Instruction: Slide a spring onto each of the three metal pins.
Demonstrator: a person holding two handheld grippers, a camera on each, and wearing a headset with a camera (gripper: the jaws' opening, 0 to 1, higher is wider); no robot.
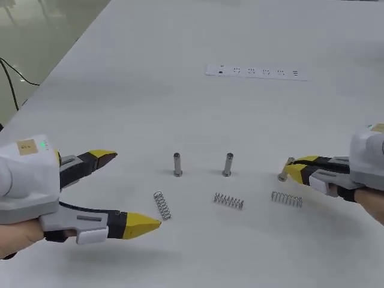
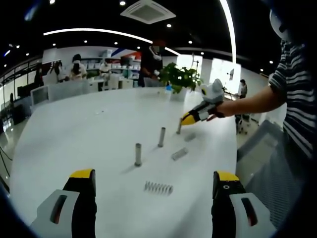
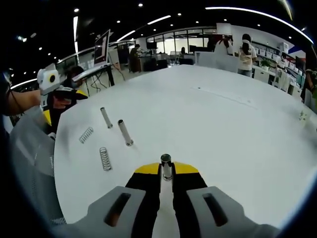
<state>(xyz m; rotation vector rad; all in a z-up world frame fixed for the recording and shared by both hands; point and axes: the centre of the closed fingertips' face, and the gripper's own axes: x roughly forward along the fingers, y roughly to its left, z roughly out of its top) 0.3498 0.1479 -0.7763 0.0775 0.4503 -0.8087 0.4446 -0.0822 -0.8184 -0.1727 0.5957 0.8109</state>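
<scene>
Head view has the three metal pins in a row across the middle of the table (image 1: 120, 90). The left pin (image 1: 177, 164) and the middle pin (image 1: 228, 164) stand upright and free. The right pin (image 1: 284, 174) leans a little, caught by the right hand-held gripper (image 1: 291, 170), whose jaws are clamped together on its shaft, as the right gripper view confirms. Three springs lie flat toward the near edge, one in front of each pin: the left spring (image 1: 162, 205), the middle spring (image 1: 228, 201) and the right spring (image 1: 287, 199). None sits on a pin yet. The left hand-held gripper (image 1: 135, 189) hovers empty with its jaws wide apart, the lower tip just beside the left spring. The step in hand looks like fetching a spring for the held pin. To do it well, the left jaws should probably take a spring across its coils near one end, lightly enough not to crush them. The bore has to be left open and turned in line with the pin. The right grip should sit low enough to leave the pin's top free, and the pin is best brought upright first.
</scene>
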